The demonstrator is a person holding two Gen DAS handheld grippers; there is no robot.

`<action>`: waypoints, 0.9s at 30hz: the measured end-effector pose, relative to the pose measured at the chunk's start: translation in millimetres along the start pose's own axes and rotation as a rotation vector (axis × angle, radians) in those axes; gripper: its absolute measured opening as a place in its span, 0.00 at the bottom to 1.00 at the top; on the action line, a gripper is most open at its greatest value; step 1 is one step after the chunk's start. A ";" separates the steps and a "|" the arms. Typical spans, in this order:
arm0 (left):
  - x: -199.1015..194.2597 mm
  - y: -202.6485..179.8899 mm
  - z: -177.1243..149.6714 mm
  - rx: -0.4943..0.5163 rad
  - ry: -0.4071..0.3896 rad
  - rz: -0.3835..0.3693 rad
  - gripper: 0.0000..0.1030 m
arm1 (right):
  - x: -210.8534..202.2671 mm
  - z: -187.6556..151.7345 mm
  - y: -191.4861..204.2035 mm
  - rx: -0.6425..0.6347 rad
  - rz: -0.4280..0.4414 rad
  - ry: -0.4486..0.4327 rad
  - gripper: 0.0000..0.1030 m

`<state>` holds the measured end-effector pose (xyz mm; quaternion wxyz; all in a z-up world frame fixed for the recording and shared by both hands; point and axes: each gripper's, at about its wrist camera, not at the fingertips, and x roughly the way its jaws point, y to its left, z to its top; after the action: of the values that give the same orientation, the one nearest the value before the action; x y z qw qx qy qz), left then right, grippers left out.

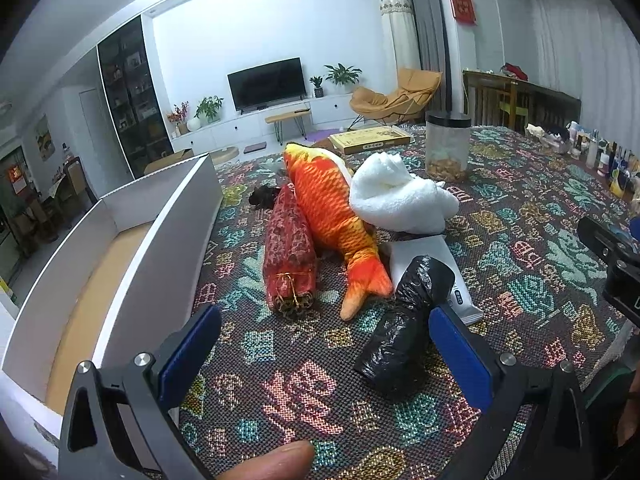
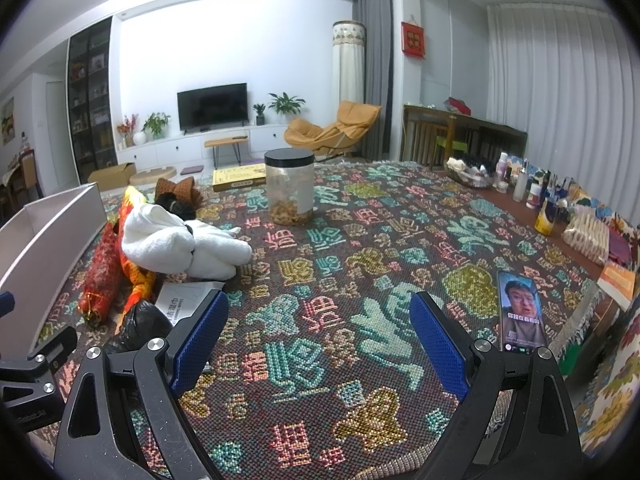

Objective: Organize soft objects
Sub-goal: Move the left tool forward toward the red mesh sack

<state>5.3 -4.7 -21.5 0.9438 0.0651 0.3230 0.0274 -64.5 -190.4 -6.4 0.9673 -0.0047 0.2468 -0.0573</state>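
The left gripper (image 1: 325, 346) hangs spread wide, its right pad touching, perhaps, a crinkled black plastic bundle (image 1: 400, 328). Beyond lie a scaly plush fish (image 1: 332, 212), a red brocade roll (image 1: 289, 246) and a white towel (image 1: 396, 196), beside the open white box (image 1: 176, 216). The right gripper (image 2: 319, 338) gapes empty over bare woven cloth (image 2: 360, 248); only its view shows a phone (image 2: 522, 312).

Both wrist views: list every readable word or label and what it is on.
Wipes pack: "洁湿巾", partly hidden; small print unreadable.
Phone: yellow caption, too blurred.
Yellow box: print too small.
Red wall hanging: characters blurred.
Table cloth: woven character-like motifs, not legible.
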 end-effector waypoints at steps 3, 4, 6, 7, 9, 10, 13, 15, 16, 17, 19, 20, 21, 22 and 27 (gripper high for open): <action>0.4 -0.1 -0.2 0.002 0.003 0.003 1.00 | 0.1 0.0 -0.4 0.001 0.001 0.000 0.91; 1.1 0.0 -0.1 0.002 0.004 0.004 1.00 | 0.2 0.0 -0.5 0.001 0.000 0.000 0.91; 1.8 -0.1 -0.2 0.004 0.008 0.005 1.00 | 0.3 0.0 -0.5 0.002 0.001 0.001 0.91; 2.0 -0.1 -0.4 0.005 0.009 0.005 1.00 | 0.3 -0.1 -0.7 0.001 0.001 0.001 0.91; 2.3 -0.5 -0.3 0.006 0.011 0.007 1.00 | -0.6 -0.9 -0.4 0.003 0.001 0.002 0.91; 2.0 -0.7 -0.5 0.006 0.012 0.007 1.00 | 0.7 -2.3 -0.7 0.003 0.001 0.002 0.91; 2.4 -0.4 -0.4 0.006 0.014 0.008 1.00 | 1.4 -3.3 -0.7 0.003 0.001 0.002 0.91; 2.6 0.0 -0.6 0.005 0.015 0.010 1.00 | 1.1 -3.8 0.3 0.003 0.001 0.002 0.91; 3.2 0.4 -0.8 0.004 0.016 0.011 1.00 | 1.4 -3.1 -0.9 0.004 0.001 0.002 0.91; 3.4 0.7 -1.1 0.004 0.017 0.012 1.00 | 1.4 -3.0 -0.9 0.004 0.001 0.002 0.91; 3.5 1.5 -1.4 0.003 0.018 0.012 1.00 | 1.4 -2.9 -0.9 0.004 0.001 0.003 0.91; 3.6 2.3 -1.8 0.002 0.017 0.012 1.00 | 1.4 -2.9 -1.0 0.004 0.001 0.003 0.91; 4.2 3.0 -2.3 0.000 0.018 0.012 1.00 | 1.2 -3.0 -0.7 0.003 0.001 0.003 0.91; 5.0 3.5 -2.9 -0.001 0.022 0.013 1.00 | 1.1 -2.8 -1.3 0.004 0.002 0.003 0.91; 9.8 5.2 -6.3 -0.009 0.047 0.013 1.00 | 1.1 -2.8 -0.7 0.007 0.003 0.005 0.91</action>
<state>9.1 2.0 -31.6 0.9361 0.0622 0.3443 0.0366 -64.9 -191.1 -9.3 0.9669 -0.0007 0.2488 -0.0566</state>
